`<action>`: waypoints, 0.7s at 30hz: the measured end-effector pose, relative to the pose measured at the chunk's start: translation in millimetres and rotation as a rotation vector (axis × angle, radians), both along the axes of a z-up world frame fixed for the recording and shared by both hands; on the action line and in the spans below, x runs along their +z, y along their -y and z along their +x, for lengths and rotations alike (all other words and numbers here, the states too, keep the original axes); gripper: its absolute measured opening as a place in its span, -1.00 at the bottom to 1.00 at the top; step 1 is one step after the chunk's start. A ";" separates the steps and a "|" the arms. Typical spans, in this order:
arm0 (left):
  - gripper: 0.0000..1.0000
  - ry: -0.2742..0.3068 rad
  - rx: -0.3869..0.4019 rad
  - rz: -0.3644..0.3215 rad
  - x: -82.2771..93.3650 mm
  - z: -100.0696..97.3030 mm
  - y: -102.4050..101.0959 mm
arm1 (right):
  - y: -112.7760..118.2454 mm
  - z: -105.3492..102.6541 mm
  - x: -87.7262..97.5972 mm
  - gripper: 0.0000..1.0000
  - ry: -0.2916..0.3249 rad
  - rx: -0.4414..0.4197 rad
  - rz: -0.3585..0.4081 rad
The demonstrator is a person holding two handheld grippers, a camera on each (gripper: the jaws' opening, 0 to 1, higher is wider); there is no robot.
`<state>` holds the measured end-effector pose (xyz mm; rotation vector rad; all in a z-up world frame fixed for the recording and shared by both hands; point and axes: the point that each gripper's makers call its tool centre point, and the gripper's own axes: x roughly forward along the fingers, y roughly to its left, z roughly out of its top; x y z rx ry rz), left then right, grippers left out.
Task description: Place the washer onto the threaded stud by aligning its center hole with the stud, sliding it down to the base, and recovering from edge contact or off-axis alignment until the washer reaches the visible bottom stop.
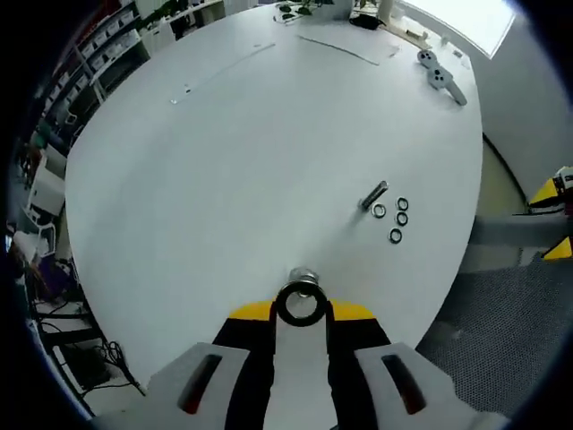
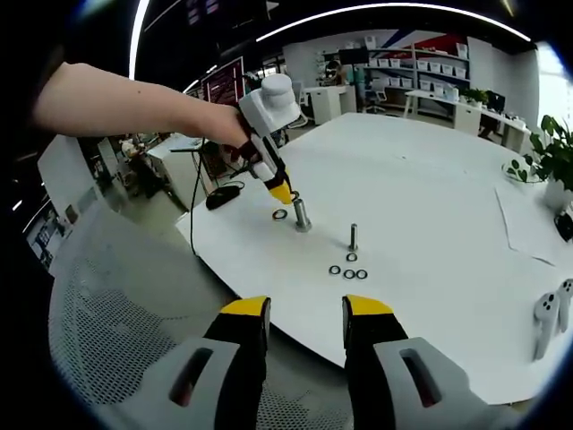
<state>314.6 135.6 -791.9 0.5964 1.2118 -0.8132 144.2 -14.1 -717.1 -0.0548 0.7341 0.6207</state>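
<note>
Washer [image 1: 299, 305] clamped in left gripper [image 1: 300, 309] jaws above stud [image 2: 302, 215]; right gripper [image 2: 305, 309] jaws wide, empty.

5 washers [image 1: 395, 235], 2 studs [image 2: 302, 215], 2 controllers [image 1: 440, 76].

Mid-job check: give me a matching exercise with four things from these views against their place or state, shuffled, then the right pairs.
Things:
1. washer
2. right tool
3. loose washers
4. stud

States:
A. open, holding nothing
B. standing upright on the table
C. gripped between the tips of the left tool
D. lying flat beside a bolt

Pairs: 1-C, 2-A, 3-D, 4-B
</note>
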 end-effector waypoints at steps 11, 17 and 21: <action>-0.62 -0.007 -0.020 0.006 -3.3 0.3 7.3 | 0.8 0.7 0.0 -0.31 0.001 -0.005 -0.001; -0.62 -0.012 -0.037 0.020 -8.6 2.3 7.4 | 1.1 0.8 0.0 -0.31 0.001 -0.006 -0.001; -0.62 -0.014 -0.040 0.024 -11.9 4.1 8.8 | 1.3 1.0 -0.2 -0.31 0.000 -0.007 -0.002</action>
